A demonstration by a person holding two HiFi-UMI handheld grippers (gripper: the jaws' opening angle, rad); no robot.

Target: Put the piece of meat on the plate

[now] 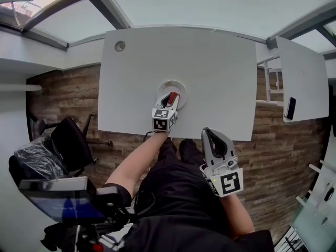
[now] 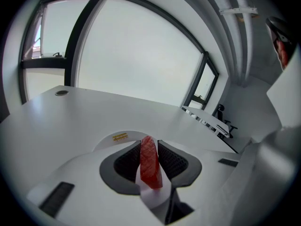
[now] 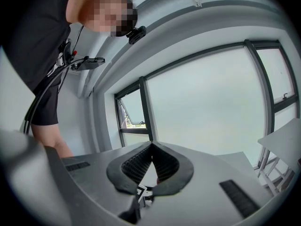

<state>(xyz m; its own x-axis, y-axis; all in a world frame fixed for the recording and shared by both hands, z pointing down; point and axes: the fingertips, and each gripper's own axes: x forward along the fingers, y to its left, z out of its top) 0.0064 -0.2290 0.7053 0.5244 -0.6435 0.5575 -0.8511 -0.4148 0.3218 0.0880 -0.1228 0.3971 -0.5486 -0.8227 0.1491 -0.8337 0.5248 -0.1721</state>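
One glossy red slab of meat (image 2: 149, 164), upright, pinched in the left gripper's (image 2: 149, 144) fingers (image 2: 128, 161), plate (image 2: 110, 138) just beyond; right gripper's (image 3: 151, 146) fingers together, empty.

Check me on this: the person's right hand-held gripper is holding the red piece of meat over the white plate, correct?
Not quite: it is the left hand-held gripper that holds the red piece of meat over the white plate. The left gripper view shows the meat clamped between its jaws; the right hand-held gripper is shut and empty.
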